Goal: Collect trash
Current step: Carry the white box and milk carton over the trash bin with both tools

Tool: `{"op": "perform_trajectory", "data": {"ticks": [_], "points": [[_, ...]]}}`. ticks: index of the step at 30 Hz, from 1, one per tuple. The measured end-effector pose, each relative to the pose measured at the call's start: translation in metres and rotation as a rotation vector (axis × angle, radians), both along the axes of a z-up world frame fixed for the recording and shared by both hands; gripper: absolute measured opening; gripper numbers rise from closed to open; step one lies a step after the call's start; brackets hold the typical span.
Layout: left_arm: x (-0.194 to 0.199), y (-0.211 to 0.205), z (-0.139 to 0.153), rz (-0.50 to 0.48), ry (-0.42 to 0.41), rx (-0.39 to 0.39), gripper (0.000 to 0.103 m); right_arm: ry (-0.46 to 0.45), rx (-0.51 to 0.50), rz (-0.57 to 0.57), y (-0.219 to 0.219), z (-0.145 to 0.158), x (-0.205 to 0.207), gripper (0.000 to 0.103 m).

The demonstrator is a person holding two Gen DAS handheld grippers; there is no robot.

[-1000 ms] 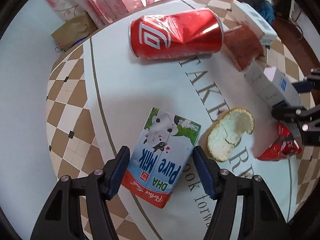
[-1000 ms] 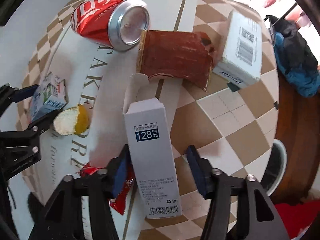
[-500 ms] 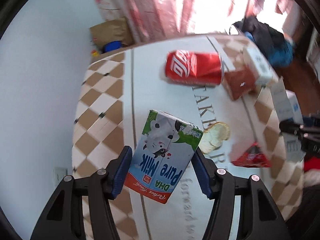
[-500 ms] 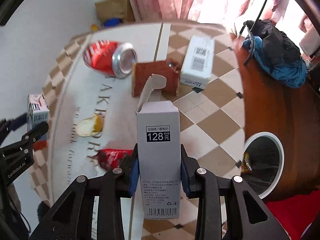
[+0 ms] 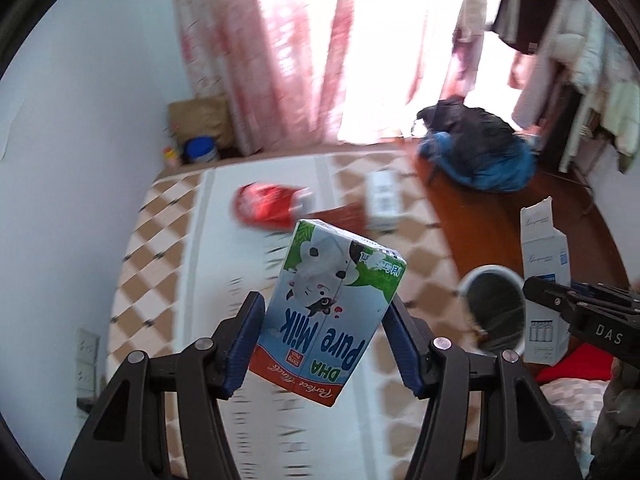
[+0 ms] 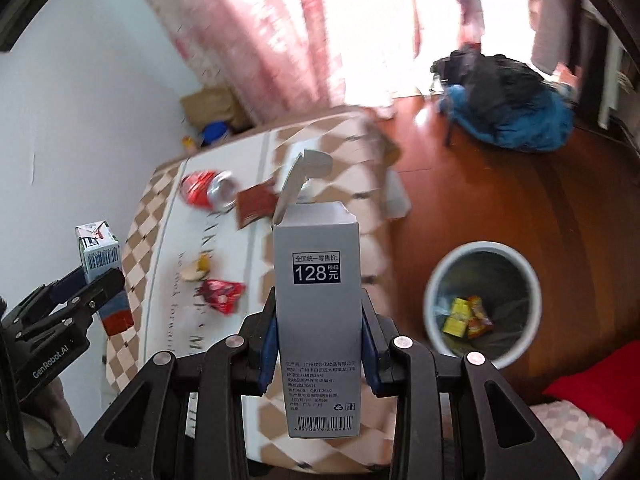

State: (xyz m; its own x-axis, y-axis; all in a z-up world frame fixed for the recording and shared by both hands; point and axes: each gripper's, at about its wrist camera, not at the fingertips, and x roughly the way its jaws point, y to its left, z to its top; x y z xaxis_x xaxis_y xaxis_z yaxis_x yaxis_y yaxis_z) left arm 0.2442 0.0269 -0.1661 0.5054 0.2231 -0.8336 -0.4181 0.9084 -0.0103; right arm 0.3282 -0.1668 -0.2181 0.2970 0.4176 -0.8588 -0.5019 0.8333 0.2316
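Both items were lifted for disposal: left hand-held gripper [image 5: 322, 334] clamped the milk carton [image 5: 332, 312], right hand-held gripper [image 6: 318, 346] clamped the grey box [image 6: 318, 304]. The next move would be over the bin [image 6: 436, 280] on the right, then releasing.

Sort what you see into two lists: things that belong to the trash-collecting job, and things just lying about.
Part of the job:
milk carton in left claw
grey box in right claw
bin
red can
brown packet
red wrapper
bitten bread

Just lying about:
blue and black bag
pink curtain
brown paper bag
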Motion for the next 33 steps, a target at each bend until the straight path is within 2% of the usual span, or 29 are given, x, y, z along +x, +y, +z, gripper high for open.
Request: {"op": "perform_trajectory", "data": {"ticks": [6,13,17,23,30,33], "points": [[0.057,-0.079,0.009,-0.141,-0.036,-0.049,0.057,-0.024,-0.009,-0.123,-0.094,0.010,0.025,0.036],[0.129,-0.170,-0.011,-0.292,-0.015,-0.130,0.057,0.002,-0.066,-0.243,-0.184,-0.019,0.068,0.036],[0.169,-0.206,-0.043,-0.335,0.046,-0.212,0.057,0.046,-0.098,-0.284,-0.216,-0.054,0.098,0.036],[0.224,-0.227,-0.113,-0.338,0.189,-0.358,0.057,0.162,-0.096,-0.319,-0.248,-0.122,0.139,0.036],[0.261,-0.228,-0.186,-0.299,0.334,-0.416,0.057,0.293,-0.084,-0.319,-0.257,-0.200,0.176,0.036],[0.267,-0.224,-0.209,-0.273,0.380,-0.427,0.058,0.342,-0.088,-0.309,-0.253,-0.227,0.190,0.036]]}}
